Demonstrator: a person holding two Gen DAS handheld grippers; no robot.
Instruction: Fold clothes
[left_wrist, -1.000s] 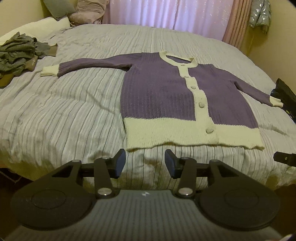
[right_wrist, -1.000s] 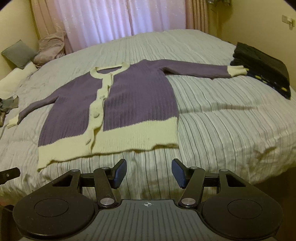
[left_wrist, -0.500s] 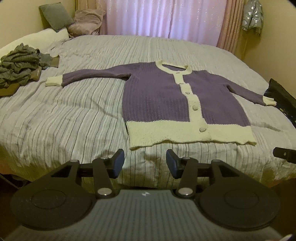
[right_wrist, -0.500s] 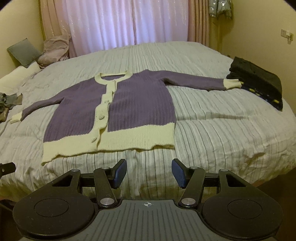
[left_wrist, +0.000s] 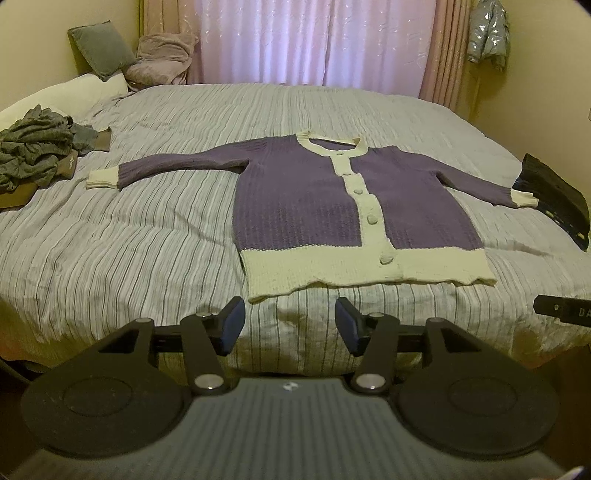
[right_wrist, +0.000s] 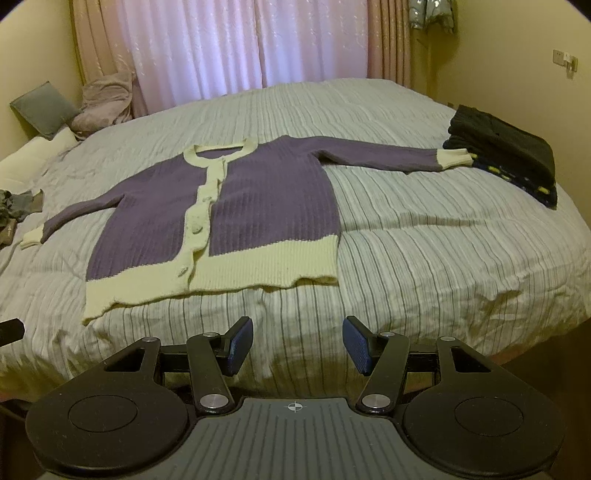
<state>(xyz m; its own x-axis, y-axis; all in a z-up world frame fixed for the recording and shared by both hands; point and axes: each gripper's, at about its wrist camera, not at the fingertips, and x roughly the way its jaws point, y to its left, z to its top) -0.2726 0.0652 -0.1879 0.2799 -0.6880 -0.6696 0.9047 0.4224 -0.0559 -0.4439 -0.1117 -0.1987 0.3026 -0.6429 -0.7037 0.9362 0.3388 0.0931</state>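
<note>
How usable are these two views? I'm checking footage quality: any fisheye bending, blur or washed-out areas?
Left wrist view: the bed edges bow strongly, corners go dark, the curtain is washed out, the cardigan is sharp. Right wrist view: same bowing and bright curtain; the bedspread edge looks slightly smeared at lower left.

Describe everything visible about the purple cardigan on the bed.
The purple ribbed-knit cardigan with cream trim lies flat, front up and buttoned, on the striped grey bedspread. Cream neckline, button band, hem and cuffs. Both sleeves spread outward; one cuff reaches the dark folded pile. Neither gripper touches it.
</note>
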